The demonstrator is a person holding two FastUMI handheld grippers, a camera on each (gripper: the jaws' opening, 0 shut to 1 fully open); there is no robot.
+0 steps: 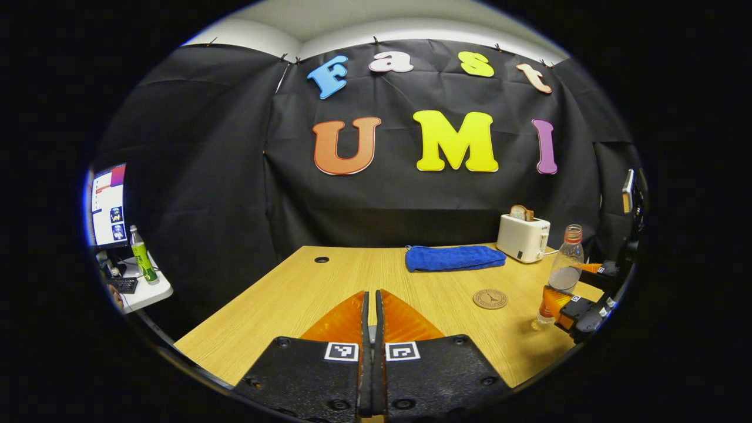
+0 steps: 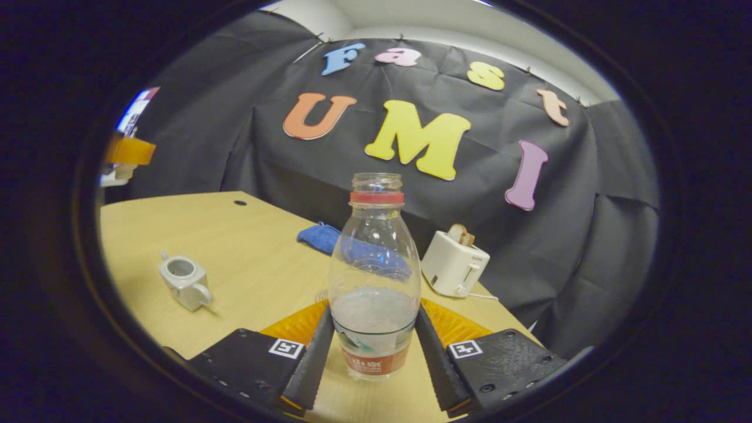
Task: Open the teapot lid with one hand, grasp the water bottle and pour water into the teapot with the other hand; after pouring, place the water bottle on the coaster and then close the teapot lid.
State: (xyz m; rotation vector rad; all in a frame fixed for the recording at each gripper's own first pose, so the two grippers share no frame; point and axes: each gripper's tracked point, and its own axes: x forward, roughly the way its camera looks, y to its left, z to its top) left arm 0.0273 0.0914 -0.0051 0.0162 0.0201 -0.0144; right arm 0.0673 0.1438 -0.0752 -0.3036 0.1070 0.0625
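Clear plastic water bottle (image 2: 375,276), red-labelled with unreadable print, stands uncapped, gripped by right gripper (image 2: 375,346) near the wooden table's (image 1: 294,294) right edge; left gripper (image 1: 370,305) closed, empty.

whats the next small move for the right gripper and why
Probably lift and carry: the right gripper clamps the clear plastic water bottle, part full and uncapped, standing on the wooden table. The small white teapot sits open to its left.
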